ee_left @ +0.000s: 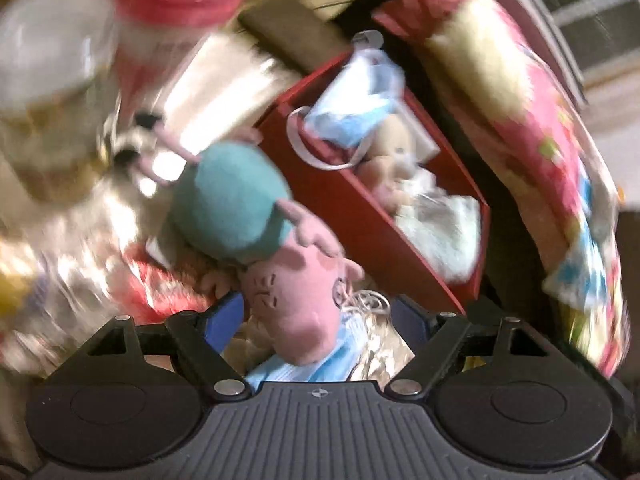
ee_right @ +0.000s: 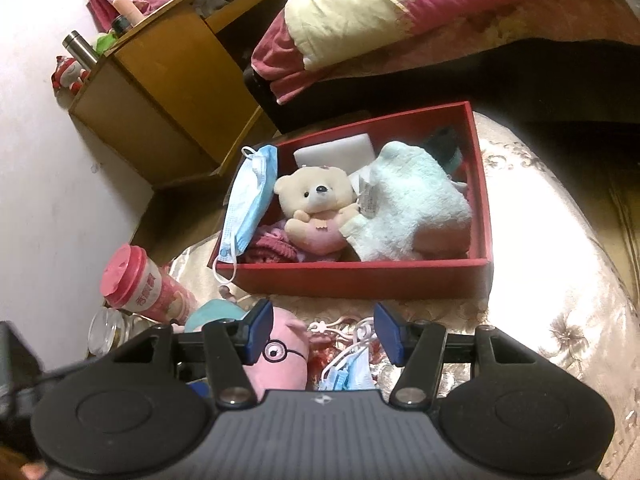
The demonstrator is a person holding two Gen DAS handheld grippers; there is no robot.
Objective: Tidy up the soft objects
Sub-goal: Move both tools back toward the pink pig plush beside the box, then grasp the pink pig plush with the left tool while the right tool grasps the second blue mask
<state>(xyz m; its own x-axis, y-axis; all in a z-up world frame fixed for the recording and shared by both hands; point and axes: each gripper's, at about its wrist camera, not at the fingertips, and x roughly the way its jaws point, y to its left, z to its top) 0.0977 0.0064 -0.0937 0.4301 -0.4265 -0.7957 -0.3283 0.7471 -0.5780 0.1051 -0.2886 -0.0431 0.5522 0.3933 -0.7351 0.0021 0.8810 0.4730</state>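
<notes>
Start at the left of the right wrist view: the pink cup (ee_right: 136,284) and a glass jar (ee_right: 105,330) stand at the lower left of the frame, off to the side of your work. Next, low and left of centre, the pink pig toy (ee_right: 280,356) lies on the patterned cloth (ee_right: 560,280), its glasses face tucked against the left finger of your right gripper (ee_right: 322,330), whose fingers stand wide apart and grip nothing. Just right of the pig, between those fingers, a loose blue mask (ee_right: 346,372) lies crumpled. In the left wrist view, which is blurred, the pig (ee_left: 296,300) sits dead centre between the fingers of your left gripper (ee_left: 318,316), also spread wide around its head but not visibly pressing it; its long axis runs from the snout at bottom centre up and left to the teal body. So your left gripper looks the better placed of the two. The red box (ee_right: 360,276), already holding a bear (ee_right: 316,200), a towel (ee_right: 412,208) and a hanging mask (ee_right: 250,196), lies above centre, straight ahead of both grippers.
</notes>
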